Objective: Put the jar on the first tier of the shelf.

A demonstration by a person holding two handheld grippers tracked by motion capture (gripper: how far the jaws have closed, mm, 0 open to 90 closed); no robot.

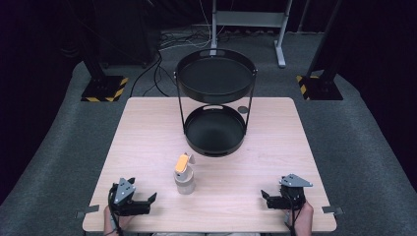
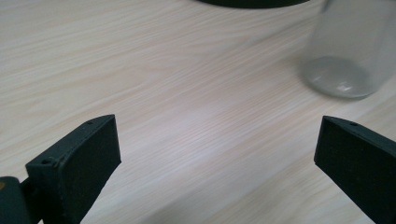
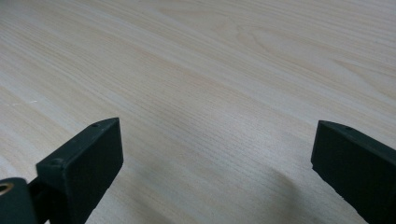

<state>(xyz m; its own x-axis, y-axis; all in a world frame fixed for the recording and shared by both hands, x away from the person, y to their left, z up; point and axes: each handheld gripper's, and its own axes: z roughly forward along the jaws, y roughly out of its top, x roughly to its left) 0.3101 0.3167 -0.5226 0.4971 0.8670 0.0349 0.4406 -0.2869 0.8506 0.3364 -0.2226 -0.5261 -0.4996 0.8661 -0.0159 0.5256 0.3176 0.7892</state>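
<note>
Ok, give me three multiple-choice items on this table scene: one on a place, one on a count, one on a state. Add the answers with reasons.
1. The bottle stands:
A. on the table in front of the rack
B. in the lower tray
C. in the upper tray

2. Round trays on the black rack:
A. one
B. two
C. three

3. The left gripper is:
A. shut on the bottle
B. open, holding nothing
C. shut on a tray

Answers: 1 A, it rests on bare table wood short of the rack. 2 B, one tray above another. 3 B, its jaws stand wide apart over bare wood.
</note>
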